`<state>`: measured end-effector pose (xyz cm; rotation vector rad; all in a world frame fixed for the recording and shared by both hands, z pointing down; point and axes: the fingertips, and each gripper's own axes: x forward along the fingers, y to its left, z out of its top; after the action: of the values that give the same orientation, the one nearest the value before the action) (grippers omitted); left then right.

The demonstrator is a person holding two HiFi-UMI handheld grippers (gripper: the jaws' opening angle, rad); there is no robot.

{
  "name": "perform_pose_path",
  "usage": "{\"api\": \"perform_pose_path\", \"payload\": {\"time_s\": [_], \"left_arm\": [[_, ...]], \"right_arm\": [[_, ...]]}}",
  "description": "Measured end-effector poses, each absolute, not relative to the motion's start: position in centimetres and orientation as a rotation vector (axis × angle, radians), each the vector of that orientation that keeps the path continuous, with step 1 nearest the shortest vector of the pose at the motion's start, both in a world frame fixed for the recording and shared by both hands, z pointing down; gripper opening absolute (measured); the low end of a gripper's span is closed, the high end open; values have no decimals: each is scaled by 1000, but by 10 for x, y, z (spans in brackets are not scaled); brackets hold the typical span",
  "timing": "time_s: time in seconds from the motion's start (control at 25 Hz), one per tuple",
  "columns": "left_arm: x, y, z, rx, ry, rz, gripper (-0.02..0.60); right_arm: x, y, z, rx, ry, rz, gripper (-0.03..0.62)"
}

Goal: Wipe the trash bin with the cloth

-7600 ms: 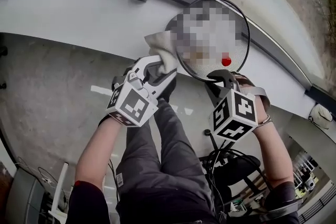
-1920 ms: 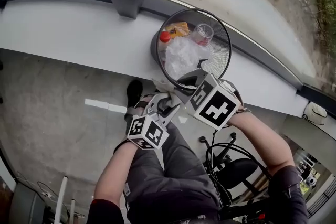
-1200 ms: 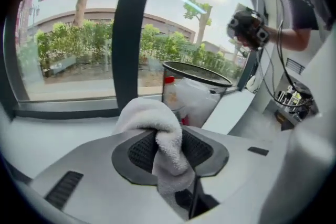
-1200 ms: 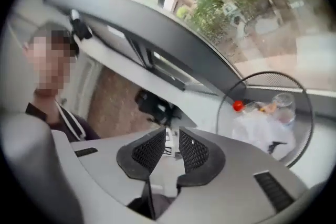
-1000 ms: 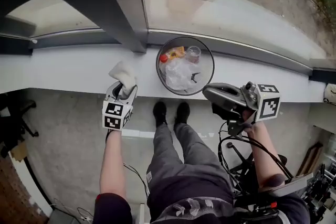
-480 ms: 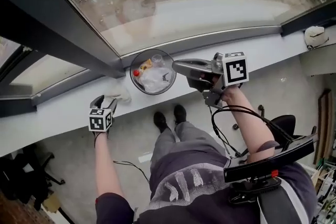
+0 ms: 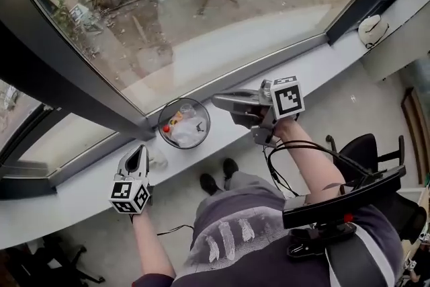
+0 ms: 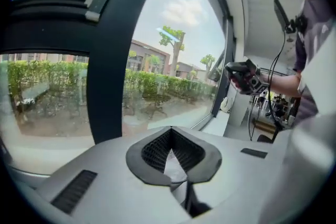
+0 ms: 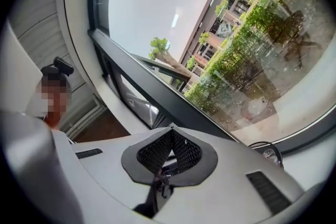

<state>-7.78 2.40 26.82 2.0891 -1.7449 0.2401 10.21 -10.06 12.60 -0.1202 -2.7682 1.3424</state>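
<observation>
Wiping appears complete: cloth [image 7: 158,159] lies on sill [image 7: 80,193] left of trash bin [image 7: 160,128]; my left gripper [image 7: 139,149] has just closed empty, and my right gripper [image 7: 217,99] is clenched empty.

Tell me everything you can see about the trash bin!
The trash bin is a round basket of black wire mesh, standing upright and seen from above on the white ledge under the window. A clear plastic bag lines it, holding a clear cup, something red and something yellow. Only the ledge touches it.
</observation>
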Motion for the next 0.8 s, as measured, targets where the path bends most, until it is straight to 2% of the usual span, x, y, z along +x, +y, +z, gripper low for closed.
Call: {"api": "perform_pose_path", "payload": {"time_s": [0.36, 0.6, 0.8], "left_arm": [[20, -22, 169, 2504, -1424, 78, -3], [53, -25, 169, 2568, -1330, 119, -3], [121, -33, 154, 2564, -1353, 240, -3]], "right_arm": [[128, -101, 132, 12, -2793, 1402, 2], [140, -100, 138, 15, -2853, 1405, 2], [202, -99, 127, -53, -2879, 1409, 2]]}}
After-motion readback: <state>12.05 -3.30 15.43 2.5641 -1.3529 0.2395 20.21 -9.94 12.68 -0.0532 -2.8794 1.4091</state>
